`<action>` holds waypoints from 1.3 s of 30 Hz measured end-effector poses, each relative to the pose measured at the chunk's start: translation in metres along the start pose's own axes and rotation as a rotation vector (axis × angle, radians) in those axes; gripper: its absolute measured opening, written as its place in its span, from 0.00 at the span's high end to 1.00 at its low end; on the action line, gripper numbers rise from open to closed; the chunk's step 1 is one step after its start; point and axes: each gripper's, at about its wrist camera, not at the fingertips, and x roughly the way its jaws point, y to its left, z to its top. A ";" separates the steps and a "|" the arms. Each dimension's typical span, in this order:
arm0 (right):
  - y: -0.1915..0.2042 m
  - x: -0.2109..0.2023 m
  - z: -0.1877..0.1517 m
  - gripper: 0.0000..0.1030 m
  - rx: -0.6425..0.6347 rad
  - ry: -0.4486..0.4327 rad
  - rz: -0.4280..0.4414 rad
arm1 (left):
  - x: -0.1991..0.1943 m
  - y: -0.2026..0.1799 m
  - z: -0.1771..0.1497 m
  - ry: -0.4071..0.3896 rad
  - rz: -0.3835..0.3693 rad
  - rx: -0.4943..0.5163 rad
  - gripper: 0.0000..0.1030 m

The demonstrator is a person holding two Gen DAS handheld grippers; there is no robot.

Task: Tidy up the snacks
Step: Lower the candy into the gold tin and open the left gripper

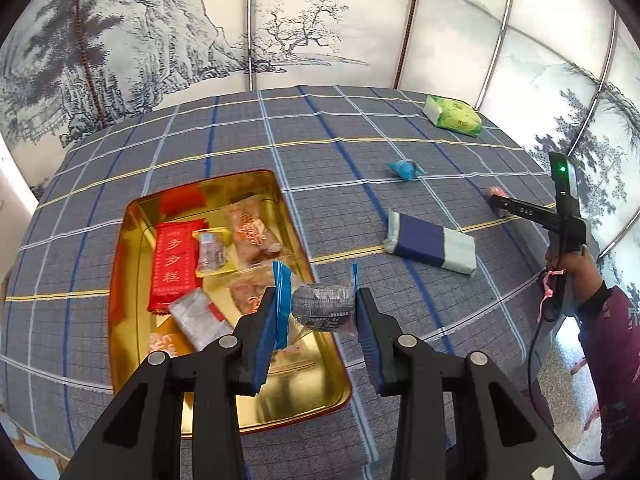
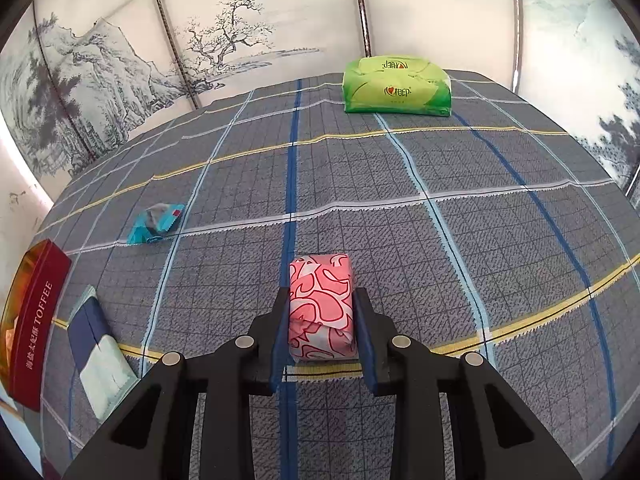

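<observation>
My left gripper (image 1: 318, 306) is shut on a small grey-wrapped snack with blue ends (image 1: 324, 307), held above the right side of the gold tin (image 1: 288, 392). Several wrapped snacks lie in the tin, among them a red pack (image 1: 174, 266). My right gripper (image 2: 322, 312) is shut on a pink patterned snack (image 2: 320, 300), low over the checked cloth; whether the snack rests on the cloth I cannot tell. In the left wrist view the right gripper (image 1: 500, 205) shows at the table's right edge, held by a hand. A blue candy (image 1: 406, 169) (image 2: 154, 224) and a navy-and-white pack (image 1: 430, 246) (image 2: 98, 352) lie loose on the cloth.
A green tissue pack (image 1: 452, 116) (image 2: 396, 86) sits at the table's far right corner. The tin's red outer wall (image 2: 36, 328) shows at the left edge of the right wrist view. Painted screens close off the back. The floor lies beyond the table's right edge.
</observation>
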 end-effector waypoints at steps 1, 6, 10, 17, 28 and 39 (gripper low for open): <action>0.000 0.000 0.000 0.70 -0.002 0.000 -0.001 | -0.001 0.003 -0.002 -0.004 0.008 -0.002 0.67; 0.002 0.000 0.000 0.70 -0.004 0.002 -0.006 | -0.003 0.024 -0.008 -0.006 0.019 -0.038 0.67; 0.002 0.000 0.000 0.70 -0.003 0.002 -0.005 | 0.000 0.042 -0.016 0.006 0.046 -0.070 0.67; 0.001 0.000 0.000 0.70 0.010 0.000 0.010 | 0.012 0.065 -0.031 0.034 0.077 -0.115 0.67; -0.001 -0.001 0.000 0.70 0.008 0.000 0.007 | 0.018 0.064 -0.035 0.037 0.052 -0.105 0.66; 0.000 -0.001 0.001 0.70 0.002 0.002 0.002 | 0.037 0.066 0.010 -0.002 0.062 -0.072 0.66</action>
